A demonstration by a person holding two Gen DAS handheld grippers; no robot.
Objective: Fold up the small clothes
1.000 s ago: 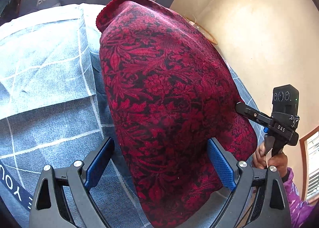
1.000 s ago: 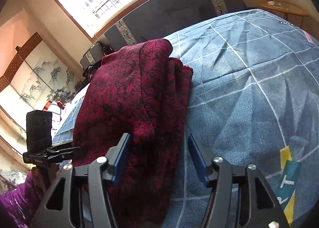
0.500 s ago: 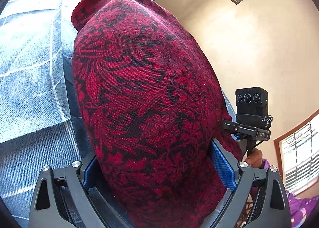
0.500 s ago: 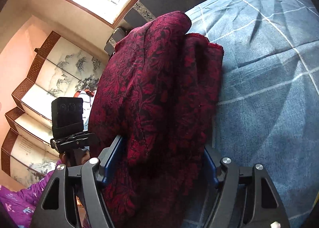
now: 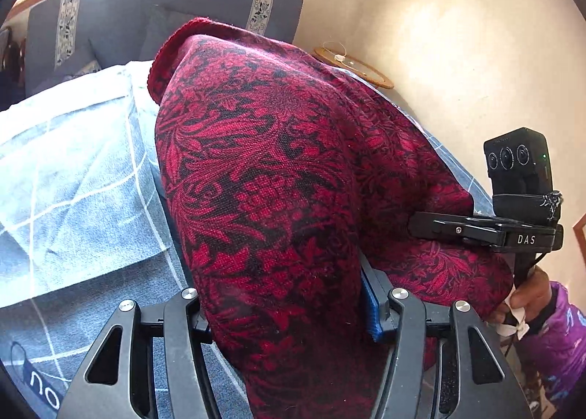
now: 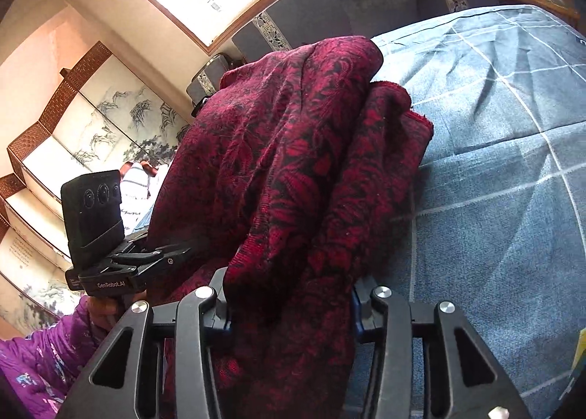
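A red and black floral knit garment (image 5: 278, 177) lies bunched on the blue checked bedspread (image 5: 73, 170). My left gripper (image 5: 289, 312) is shut on its near edge, and the cloth hides most of both pads. In the right wrist view the same garment (image 6: 293, 177) hangs in thick folds. My right gripper (image 6: 289, 305) is shut on its near edge, lifted off the bedspread (image 6: 505, 170). The right gripper also shows in the left wrist view (image 5: 421, 225), and the left gripper in the right wrist view (image 6: 183, 250).
A dark headboard (image 5: 154, 19) stands behind the bed. A round wooden side table (image 5: 355, 65) sits by the cream wall. A painted folding screen (image 6: 55, 148) stands at the left. The person's purple sleeve (image 6: 40, 364) is low at the left.
Both grippers moved onto the garment's near edge and closed on it. The cloth has bunched up and lifted between them.
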